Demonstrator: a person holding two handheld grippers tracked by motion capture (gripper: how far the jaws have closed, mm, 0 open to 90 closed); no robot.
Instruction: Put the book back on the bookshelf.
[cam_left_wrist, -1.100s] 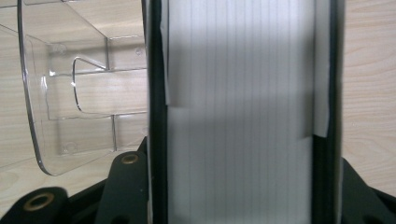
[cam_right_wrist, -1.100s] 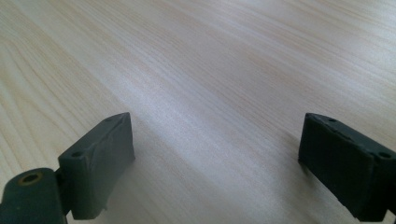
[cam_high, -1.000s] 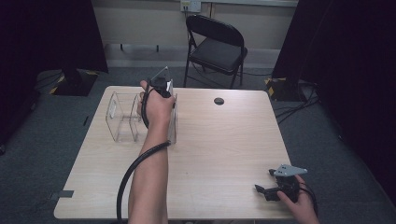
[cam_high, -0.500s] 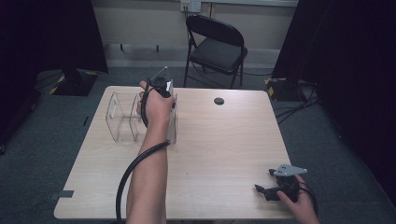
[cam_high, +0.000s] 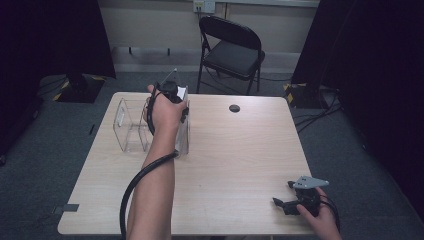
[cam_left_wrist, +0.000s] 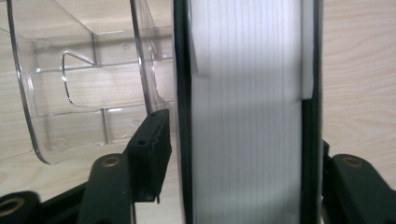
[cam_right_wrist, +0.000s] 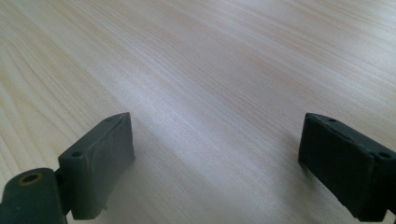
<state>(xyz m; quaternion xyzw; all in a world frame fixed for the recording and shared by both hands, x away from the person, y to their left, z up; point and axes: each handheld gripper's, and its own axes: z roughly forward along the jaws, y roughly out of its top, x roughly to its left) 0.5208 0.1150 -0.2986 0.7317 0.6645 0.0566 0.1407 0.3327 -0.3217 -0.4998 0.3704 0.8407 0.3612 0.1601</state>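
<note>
High view, lower right of the frame: the right tongs lie low over the bench near its front edge, held by a hand coming in from the bottom; in the right gripper view its jaws stand wide apart with bare pale wood grain between them, so it is released; the left forearm runs up from the bottom edge left of centre, with a black cable looping beside it; at the upper middle-left the left hand carries the left tongs above a white spool with black rims, which stands on edge just right of a clear plastic bin; in the left gripper view the spool fills the gap between the jaws from bottom to top; the left pad stands off its black rim by a narrow gap, and the jaws have just been opening, so the hold is released with the spool between them; the clear bin sits in the upper left of that view, just beside the spool; farther up the bench a small dark round disc lies near the far edge; beyond it a black folding chair stands on grey carpet before a pale wall, with dark curtains at both sides.
</note>
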